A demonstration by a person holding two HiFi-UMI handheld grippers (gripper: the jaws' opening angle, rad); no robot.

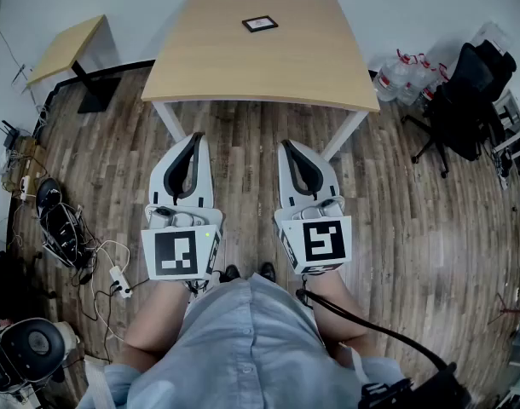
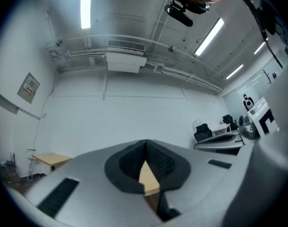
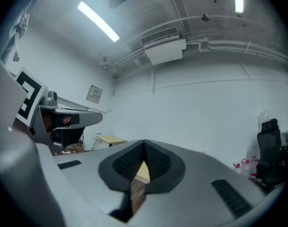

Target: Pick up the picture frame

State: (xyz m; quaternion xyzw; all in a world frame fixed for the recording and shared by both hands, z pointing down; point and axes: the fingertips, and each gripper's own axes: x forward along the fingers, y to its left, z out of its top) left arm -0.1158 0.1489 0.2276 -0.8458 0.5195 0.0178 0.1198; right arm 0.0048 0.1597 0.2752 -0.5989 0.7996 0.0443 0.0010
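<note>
**Shirt (image 1: pixel 243 348) and two clenched grippers short of the table (image 1: pixel 243 75)**

Pale blue cloth fills the bottom of the head view, on the near side of the table. Just ahead of it, the left gripper (image 1: pixel 194 136) and right gripper (image 1: pixel 287 146) are held side by side over the wooden floor (image 1: pixel 396 220), pointing at the table's near edge. Each has its jaws pressed together at the tips, with nothing between them. The picture frame (image 1: pixel 260 24) lies flat near the table's far edge, well apart from both grippers. A black office chair (image 1: pixel 465 92) stands to the table's right and a smaller side table (image 1: pixel 68 49) to its left.
</note>
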